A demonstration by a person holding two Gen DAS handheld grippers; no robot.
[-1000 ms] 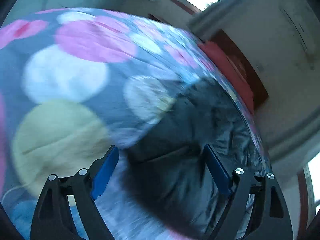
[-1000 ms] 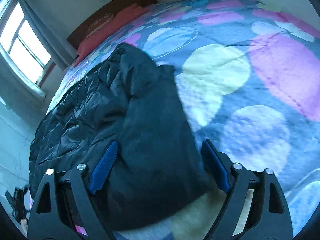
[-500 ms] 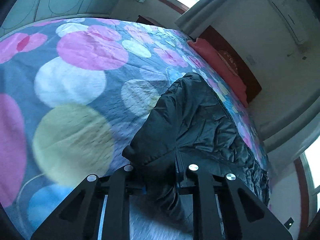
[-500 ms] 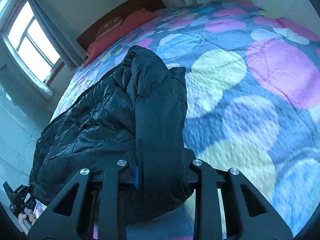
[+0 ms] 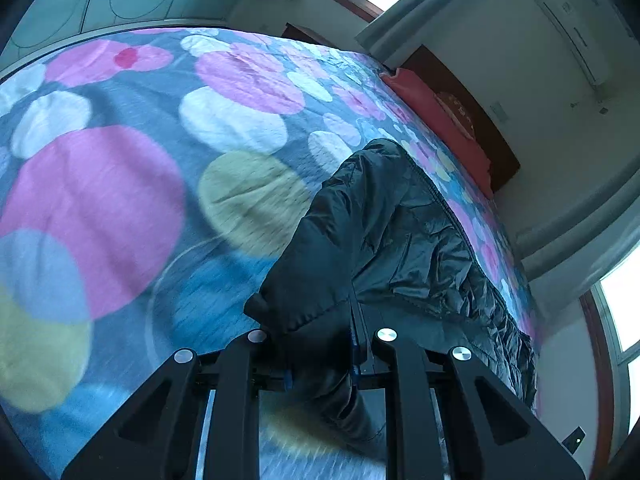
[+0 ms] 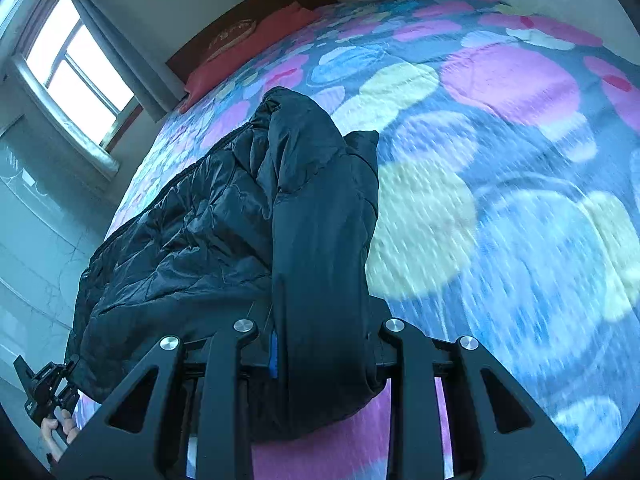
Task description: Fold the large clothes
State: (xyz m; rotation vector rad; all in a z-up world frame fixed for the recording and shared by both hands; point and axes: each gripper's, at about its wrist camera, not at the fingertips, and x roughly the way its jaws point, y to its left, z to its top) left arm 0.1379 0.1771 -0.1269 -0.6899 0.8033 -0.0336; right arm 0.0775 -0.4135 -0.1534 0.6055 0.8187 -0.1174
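A large black puffer jacket (image 5: 404,232) lies on a bed with a polka-dot bedspread (image 5: 120,184). My left gripper (image 5: 320,364) is shut on a dark fold of the jacket at its near edge, and the cloth rises a little off the bed. In the right wrist view the same jacket (image 6: 224,216) spreads to the left, and my right gripper (image 6: 320,356) is shut on a thick sleeve-like fold that hangs over its jaws. The left gripper (image 6: 44,392) shows small at the far lower left, gripping the jacket's other end.
A red pillow (image 5: 436,120) and a dark headboard (image 6: 256,20) lie at the bed's far end. Windows (image 6: 76,60) with curtains and walls surround the bed. The bedspread (image 6: 500,200) stretches wide to the right of the jacket.
Both grippers closed from open onto folds of the jacket. Since then both have lifted and pulled back, so the jacket edge is raised and more bedspread shows.
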